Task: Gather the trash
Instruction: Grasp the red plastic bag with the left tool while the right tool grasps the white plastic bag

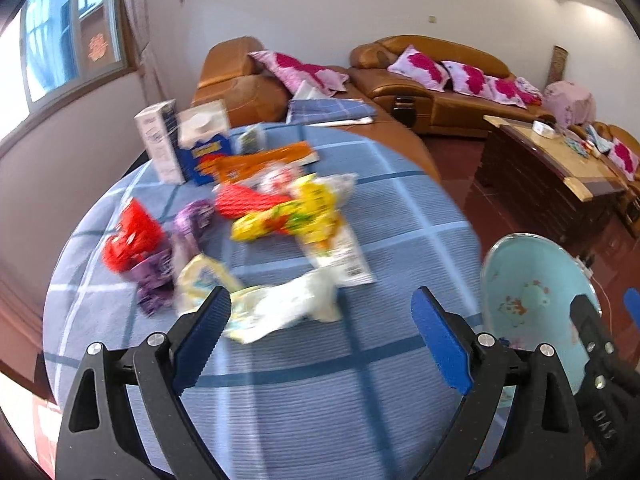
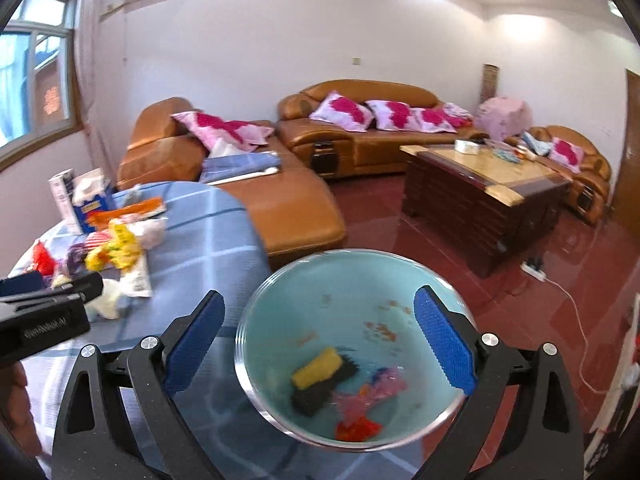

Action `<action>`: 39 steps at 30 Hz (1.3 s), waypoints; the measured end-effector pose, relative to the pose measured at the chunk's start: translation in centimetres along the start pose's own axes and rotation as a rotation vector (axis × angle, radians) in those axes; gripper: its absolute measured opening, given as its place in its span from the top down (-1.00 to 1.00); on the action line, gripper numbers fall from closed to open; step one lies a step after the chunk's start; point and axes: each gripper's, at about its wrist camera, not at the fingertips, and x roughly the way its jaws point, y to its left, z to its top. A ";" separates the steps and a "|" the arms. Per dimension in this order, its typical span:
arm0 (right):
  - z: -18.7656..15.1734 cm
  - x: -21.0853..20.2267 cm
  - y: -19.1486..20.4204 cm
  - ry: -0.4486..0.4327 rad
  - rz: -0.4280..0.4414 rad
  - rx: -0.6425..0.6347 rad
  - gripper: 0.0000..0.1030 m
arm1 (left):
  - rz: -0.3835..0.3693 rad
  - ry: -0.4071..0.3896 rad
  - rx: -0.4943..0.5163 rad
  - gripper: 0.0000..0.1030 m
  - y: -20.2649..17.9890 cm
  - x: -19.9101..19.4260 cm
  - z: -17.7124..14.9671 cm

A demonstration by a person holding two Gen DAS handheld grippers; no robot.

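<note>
- Left gripper [image 1: 322, 320]: jaws spread wide, holding nothing, poised above the blue checked tablecloth [image 1: 360, 400] just short of a crumpled white wrapper [image 1: 288, 310].
- Trash heap on the cloth, left to right: red packet [image 1: 130, 236], purple wrapper [image 1: 188, 224], pale yellow wrapper [image 1: 204, 276], red mesh packet [image 1: 248, 202], yellow printed bag [image 1: 296, 216], white label with barcode [image 1: 352, 260].
- Behind the heap: white carton [image 1: 158, 140], blue box [image 1: 206, 152], orange packet [image 1: 260, 162]; printing too blurred to read.
- Right gripper [image 2: 318, 344]: jaws spread wide, gripping nothing, straddling the rim of a pale blue basin [image 2: 360, 280].
- Basin contents: yellow, black, pink and red scraps; types unclear through motion blur.
- Lettering on the left gripper body at the right-wrist view's left edge: illegible.
</note>
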 end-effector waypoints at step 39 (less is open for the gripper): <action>0.8 7.3 18.8 0.303 0.354 -0.126 0.69 | 0.246 0.013 -0.161 -0.72 23.1 3.4 0.4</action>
